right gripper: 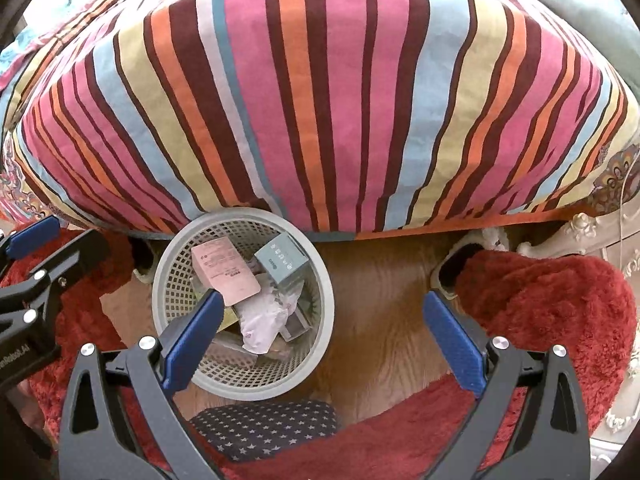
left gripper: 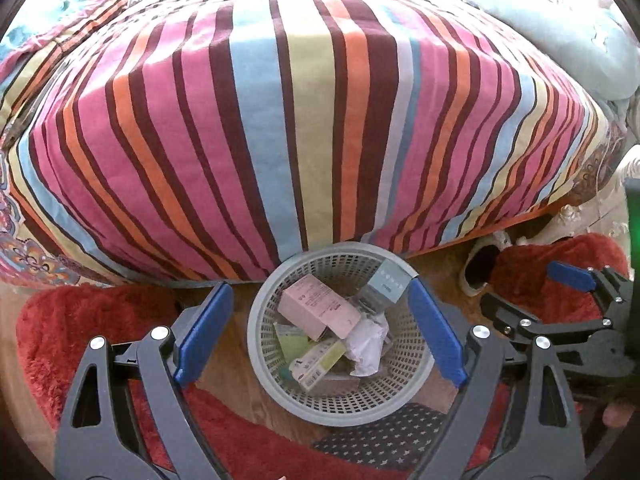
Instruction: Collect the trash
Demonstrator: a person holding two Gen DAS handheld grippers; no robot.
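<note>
A grey mesh basket (left gripper: 264, 384) (right gripper: 168, 272) stands on the wooden floor at the foot of the bed. Inside lie a pink box (left gripper: 316, 310) (right gripper: 224, 272), a grey-blue box (left gripper: 386, 286) (right gripper: 286, 260), a crumpled white paper (left gripper: 366, 346) (right gripper: 264, 320) and a pale green box (left gripper: 320, 362). My left gripper (left gripper: 320, 320) hangs open above the basket, nothing between its blue fingers (left gripper: 204, 332). My right gripper (right gripper: 322, 332) is open too, over the basket's right rim and the bare floor, and holds nothing. Each gripper shows at the edge of the other's view.
A bed with a striped cover (left gripper: 280, 120) (right gripper: 320, 100) overhangs the basket's far side. Red fluffy cloth (left gripper: 60, 328) (right gripper: 560, 312) lies left and right. A dark star-patterned slipper (left gripper: 384, 436) (right gripper: 264, 424) lies near the basket; a pale slipper (left gripper: 480, 268) sits under the bed edge. An ornate white bed leg (right gripper: 576, 232) is at right.
</note>
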